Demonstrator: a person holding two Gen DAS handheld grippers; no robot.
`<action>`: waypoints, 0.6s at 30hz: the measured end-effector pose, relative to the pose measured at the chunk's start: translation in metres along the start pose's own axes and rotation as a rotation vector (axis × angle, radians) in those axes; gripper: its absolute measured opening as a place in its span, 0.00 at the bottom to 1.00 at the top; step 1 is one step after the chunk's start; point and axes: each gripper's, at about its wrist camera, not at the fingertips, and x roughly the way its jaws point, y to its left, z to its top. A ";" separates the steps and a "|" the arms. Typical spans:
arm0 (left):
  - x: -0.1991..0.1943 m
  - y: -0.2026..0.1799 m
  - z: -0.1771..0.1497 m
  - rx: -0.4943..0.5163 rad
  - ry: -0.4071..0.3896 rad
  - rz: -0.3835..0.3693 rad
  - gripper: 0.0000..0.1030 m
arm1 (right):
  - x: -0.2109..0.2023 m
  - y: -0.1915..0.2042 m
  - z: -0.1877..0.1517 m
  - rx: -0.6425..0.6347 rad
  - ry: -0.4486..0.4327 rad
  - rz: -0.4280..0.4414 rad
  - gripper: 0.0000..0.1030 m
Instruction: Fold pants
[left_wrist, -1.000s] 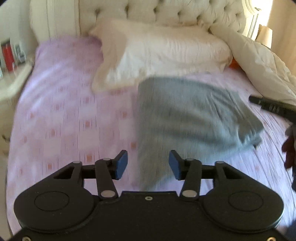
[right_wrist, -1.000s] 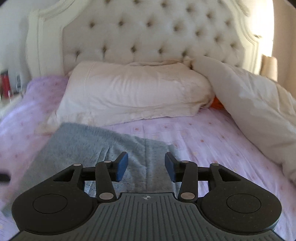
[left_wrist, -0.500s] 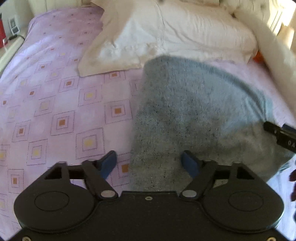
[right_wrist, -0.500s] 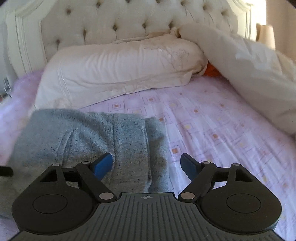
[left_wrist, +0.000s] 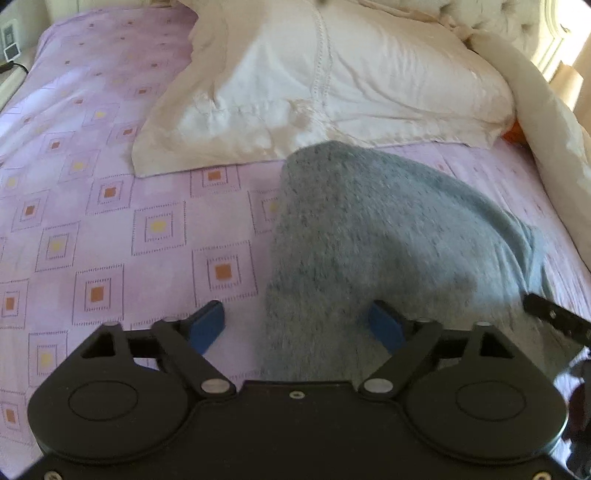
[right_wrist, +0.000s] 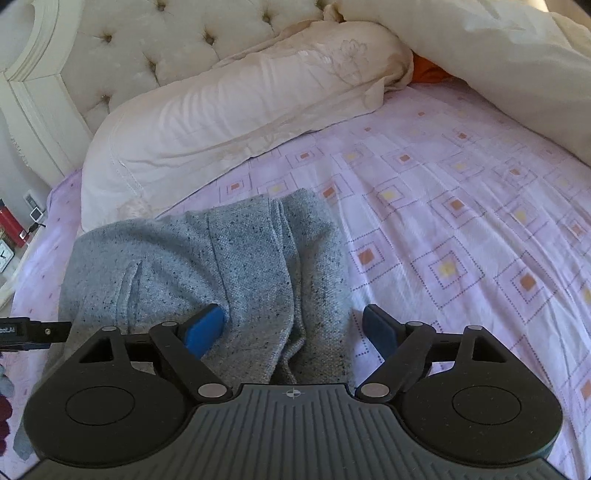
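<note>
Grey pants (right_wrist: 229, 266) edge between each spread gripper (left_wrist: 295, 325); lilac sheet (right_wrist: 461, 221) bare alongside.

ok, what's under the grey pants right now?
The grey pants lie on the lilac patterned bedsheet, just short of the white pillow. The sheet shows on all sides; whatever lies directly beneath the folded fabric is covered.

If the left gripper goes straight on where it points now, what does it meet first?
Most likely the grey pants: the open left gripper points down at their near left edge. Depth is unclear.
</note>
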 end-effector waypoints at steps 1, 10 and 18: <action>0.002 0.001 0.000 -0.003 -0.002 0.003 0.94 | -0.001 0.002 0.001 -0.002 0.001 0.035 0.46; -0.024 -0.030 -0.001 0.016 -0.048 0.007 0.13 | -0.068 0.029 0.017 -0.028 -0.101 0.031 0.15; -0.103 -0.080 -0.003 0.044 -0.057 -0.070 0.07 | -0.174 -0.014 0.011 -0.060 -0.194 -0.061 0.13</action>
